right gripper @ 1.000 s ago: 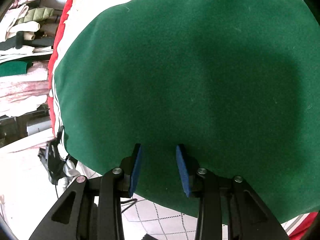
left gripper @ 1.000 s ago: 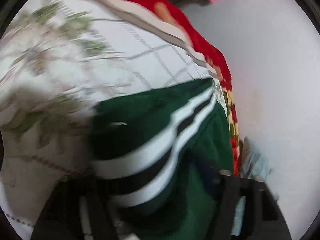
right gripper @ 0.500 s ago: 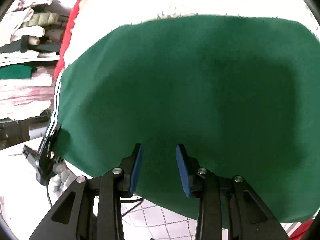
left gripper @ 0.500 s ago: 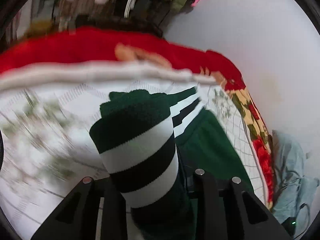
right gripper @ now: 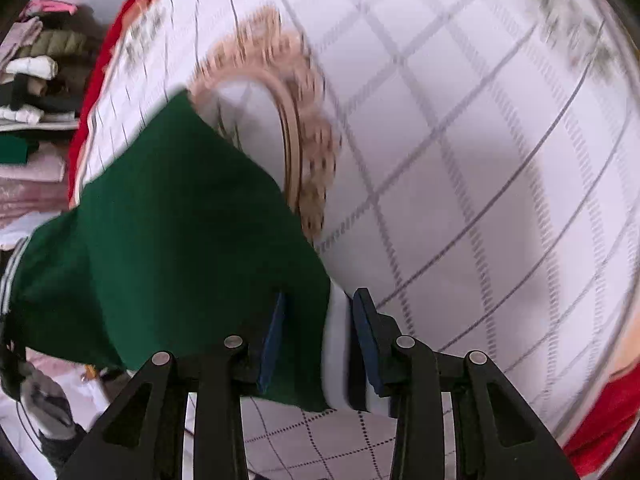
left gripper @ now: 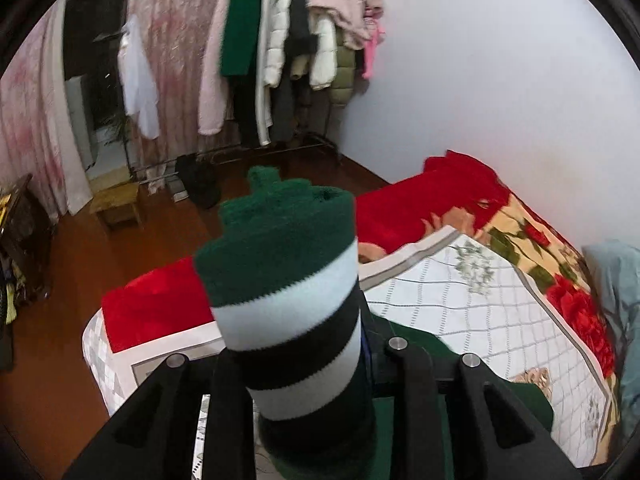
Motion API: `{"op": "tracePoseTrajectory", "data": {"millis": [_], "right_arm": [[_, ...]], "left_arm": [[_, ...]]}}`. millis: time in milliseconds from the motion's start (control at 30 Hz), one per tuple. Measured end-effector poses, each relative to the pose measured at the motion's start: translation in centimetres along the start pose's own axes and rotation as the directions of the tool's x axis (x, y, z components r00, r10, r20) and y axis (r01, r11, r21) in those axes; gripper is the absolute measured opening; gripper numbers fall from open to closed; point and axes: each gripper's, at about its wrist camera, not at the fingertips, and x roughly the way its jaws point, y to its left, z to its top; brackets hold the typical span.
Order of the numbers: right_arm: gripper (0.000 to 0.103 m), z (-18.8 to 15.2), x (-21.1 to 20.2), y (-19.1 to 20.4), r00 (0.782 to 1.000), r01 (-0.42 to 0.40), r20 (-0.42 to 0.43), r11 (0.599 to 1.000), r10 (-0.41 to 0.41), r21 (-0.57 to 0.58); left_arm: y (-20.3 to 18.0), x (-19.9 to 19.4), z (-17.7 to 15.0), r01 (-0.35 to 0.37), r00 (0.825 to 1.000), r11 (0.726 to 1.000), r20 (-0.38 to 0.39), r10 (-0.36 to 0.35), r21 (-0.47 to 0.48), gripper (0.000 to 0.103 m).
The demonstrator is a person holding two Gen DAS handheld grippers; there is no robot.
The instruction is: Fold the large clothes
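Note:
A dark green garment with white and black stripes is held by both grippers above a bed. In the left wrist view my left gripper (left gripper: 302,376) is shut on its striped ribbed band (left gripper: 288,292), which stands up between the fingers and hides the pads. In the right wrist view my right gripper (right gripper: 318,344) is shut on the green cloth (right gripper: 168,232) at a white-edged hem; the cloth hangs away to the left, lifted off the bed.
The bed has a white checked quilt (right gripper: 460,160) with a beige round pattern (right gripper: 304,136) and a red floral blanket (left gripper: 420,208). A clothes rack (left gripper: 256,48), a wooden stool (left gripper: 118,204) and brown floor lie beyond. A white wall (left gripper: 500,80) stands right.
Both grippers have risen with the garment. The left view swung up from the quilt to the room. The green cloth, spread flat before, now hangs bunched to the left of the right gripper.

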Motion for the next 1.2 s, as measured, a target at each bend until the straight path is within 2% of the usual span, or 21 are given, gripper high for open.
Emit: {"op": "tracePoseTrajectory", "data": {"millis": [33,67,100,167,267,400,467,500,533,600,667,733,833,900,933,1000,1067,1100,1133,1167,1200], "right_arm": [[0.038,-0.4,1.4,-0.5,0.999,-0.021,-0.033,1.0,0.021,0.009],[0.039,-0.7,2.1,-0.8,0.999,-0.033,-0.035,0.999,0.034,0.022],[0.045,-0.7,2.4,-1.2,0.999,-0.047,-0.027,0.998,0.048,0.036],[0.045,-0.6,2.8,-2.2,0.996,-0.083,-0.022,0.994,0.085,0.077],[0.045,-0.7,2.8,-3.1,0.995,-0.1,-0.018,0.99,0.102,0.095],[0.045,-1.1,2.6,-3.4,0.995,-0.101,-0.011,0.992,0.102,0.08],[0.045,-1.1,2.4,-3.7,0.993,-0.112,-0.008,0.99,0.114,0.089],[0.045,-1.2,2.4,-3.9,0.993,-0.119,-0.007,0.989,0.121,0.092],[0.045,-1.3,2.3,-4.3,0.992,-0.126,-0.005,0.988,0.127,0.094],[0.045,-1.5,2.1,-5.1,0.991,-0.135,-0.001,0.986,0.136,0.093],[0.045,-1.8,2.1,-5.6,0.99,-0.142,0.0,0.986,0.142,0.092],[0.045,-2.2,2.1,-5.8,0.989,-0.145,-0.005,0.985,0.146,0.088],[0.045,-2.1,1.8,-6.8,0.987,-0.16,-0.012,0.982,0.162,0.101],[0.046,-1.8,1.4,-7.4,0.987,-0.16,-0.004,0.982,0.161,0.105],[0.047,-1.9,1.0,-7.7,0.988,-0.153,0.002,0.983,0.153,0.099],[0.057,-1.9,-0.2,-7.7,0.993,-0.108,0.045,0.993,0.107,0.035],[0.057,-2.5,-1.8,-7.1,0.993,-0.008,0.117,0.998,0.015,-0.065],[0.057,-2.9,-2.7,-6.8,0.985,0.065,0.165,0.991,-0.046,-0.114],[0.057,-3.3,-3.7,-6.5,0.972,0.131,0.215,0.979,-0.095,-0.158],[0.057,-3.8,-5.0,-6.2,0.949,0.196,0.284,0.96,-0.134,-0.201],[0.057,-4.2,-6.0,-6.1,0.931,0.234,0.332,0.947,-0.153,-0.219]], "left_arm": [[-0.9,0.1,-0.1,0.014,1.0,1.0,0.0,-0.014,0.011,0.022],[-1.8,-0.2,-0.3,0.036,0.999,0.999,-0.002,-0.036,0.015,0.022],[-2.8,-0.5,-0.6,0.068,0.998,0.998,-0.008,-0.068,0.02,0.021],[-5.6,-1.5,-1.2,0.135,0.991,0.989,-0.018,-0.134,0.057,0.021],[-10.4,-2.7,-2.8,0.27,0.962,0.957,-0.073,-0.263,0.109,0.019],[-17.0,-4.2,-6.5,0.458,0.883,0.874,-0.196,-0.426,0.161,0.019],[-20.0,-4.7,-9.0,0.532,0.837,0.826,-0.265,-0.479,0.186,0.019],[-21.8,-4.8,-10.8,0.576,0.804,0.793,-0.313,-0.506,0.197,0.019],[-22.9,-4.9,-12.2,0.603,0.781,0.771,-0.346,-0.519,0.205,0.019],[-24.5,-4.8,-14.5,0.637,0.75,0.74,-0.397,-0.529,0.217,0.019],[-26.2,-4.2,-17.4,0.659,0.728,0.707,-0.453,-0.515,0.255,0.019],[-26.8,-3.3,-19.3,0.664,0.719,0.696,-0.489,-0.494,0.273,0.018],[-26.6,-1.8,-21.3,0.654,0.72,0.69,-0.534,-0.443,0.309,0.019],[-26.5,-2.1,-21.8,0.646,0.725,0.683,-0.554,-0.41,0.341,0.021],[-26.5,-2.5,-21.7,0.635,0.734,0.678,-0.563,-0.38,0.37,0.022],[-26.4,-3.3,-21.5,0.625,0.739,0.67,-0.578,-0.345,0.4,0.024],[-26.3,-4.0,-21.5,0.612,0.748,0.669,-0.583,-0.317,0.422,0.026],[-26.2,-4.4,-21.2,0.608,0.751,0.668,-0.584,-0.308,0.43,0.03],[-25.8,-5.2,-20.7,0.617,0.745,0.661,-0.588,-0.316,0.427,0.034],[-25.6,-5.5,-20.6,0.628,0.737,0.657,-0.592,-0.328,0.418,0.05],[-25.1,-5.9,-20.3,0.637,0.727,0.658,-0.595,-0.342,0.4,0.075]]}}
